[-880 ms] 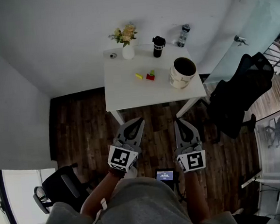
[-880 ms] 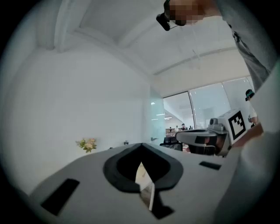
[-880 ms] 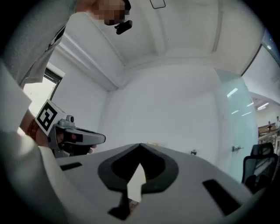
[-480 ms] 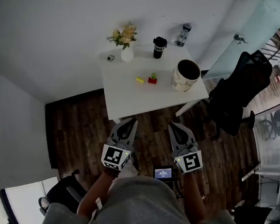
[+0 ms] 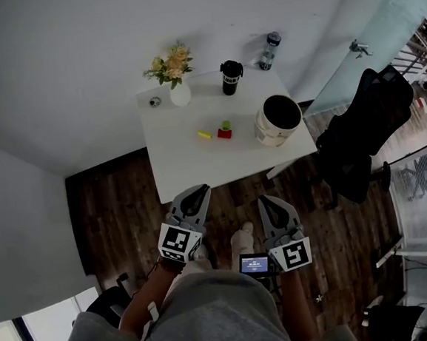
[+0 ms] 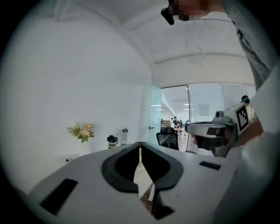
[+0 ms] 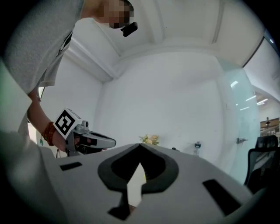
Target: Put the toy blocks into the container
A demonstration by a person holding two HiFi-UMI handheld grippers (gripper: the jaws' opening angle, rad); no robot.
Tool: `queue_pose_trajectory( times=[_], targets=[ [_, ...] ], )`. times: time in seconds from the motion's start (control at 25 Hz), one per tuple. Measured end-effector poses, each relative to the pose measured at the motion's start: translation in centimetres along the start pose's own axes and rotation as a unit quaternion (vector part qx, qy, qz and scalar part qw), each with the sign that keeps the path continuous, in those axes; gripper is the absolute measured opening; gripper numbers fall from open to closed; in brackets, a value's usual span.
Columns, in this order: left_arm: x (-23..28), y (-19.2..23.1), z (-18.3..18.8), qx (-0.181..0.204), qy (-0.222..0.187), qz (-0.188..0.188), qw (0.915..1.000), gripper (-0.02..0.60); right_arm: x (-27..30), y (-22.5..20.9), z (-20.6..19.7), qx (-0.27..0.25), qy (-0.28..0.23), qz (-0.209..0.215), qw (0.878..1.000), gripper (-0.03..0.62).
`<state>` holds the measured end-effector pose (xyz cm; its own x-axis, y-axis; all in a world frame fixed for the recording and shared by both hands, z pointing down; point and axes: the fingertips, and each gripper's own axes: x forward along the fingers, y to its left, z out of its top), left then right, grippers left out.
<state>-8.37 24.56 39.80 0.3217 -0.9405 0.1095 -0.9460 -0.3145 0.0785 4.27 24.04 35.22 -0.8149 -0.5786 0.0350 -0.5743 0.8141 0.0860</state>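
Observation:
On the white table (image 5: 198, 160) lie a yellow block (image 5: 204, 135), a green block (image 5: 226, 125) and a red block (image 5: 225, 134), close together near the middle. The container, a cream bucket with a dark inside (image 5: 278, 119), stands at the table's right end. My left gripper (image 5: 197, 193) and right gripper (image 5: 265, 201) are both shut and empty, held over the wooden floor well short of the table. In the left gripper view the shut tips (image 6: 140, 143) point toward the table; in the right gripper view the tips (image 7: 139, 145) meet too.
A white vase of flowers (image 5: 174, 77), a black cup (image 5: 229, 76) and a clear bottle (image 5: 267, 51) stand along the table's far edge. A black office chair (image 5: 363, 134) is at the right. A small screen device (image 5: 254, 264) sits near my body.
The view has shifted: the table now appears lower and further left in the head view. Both grippers stay shut and low over the floor, slightly nearer the table edge.

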Motion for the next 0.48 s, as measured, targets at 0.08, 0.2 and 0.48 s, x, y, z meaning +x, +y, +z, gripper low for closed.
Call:
queue_pose_trajectory(
  times=[0.08, 0.2, 0.48],
  targets=[
    [2.1, -0.3, 0.1, -0.001, 0.003, 0.005, 1.0000, 0.006, 0.2, -2.3, -0.7, 0.003, 0.003, 0.004, 1.000, 0.000],
    [5.4, -0.3, 0.3, 0.012, 0.010, 0.019, 0.9997, 0.006, 0.8, -5.9, -1.0, 0.012, -0.006, 0.016, 1.000, 0.000],
    [10.9, -1.0, -0.3, 0.035, 0.042, 0.067, 0.9962, 0.006, 1.8, -12.0, -2.3, 0.027, -0.012, 0.080, 0.996, 0.000]
  ],
)
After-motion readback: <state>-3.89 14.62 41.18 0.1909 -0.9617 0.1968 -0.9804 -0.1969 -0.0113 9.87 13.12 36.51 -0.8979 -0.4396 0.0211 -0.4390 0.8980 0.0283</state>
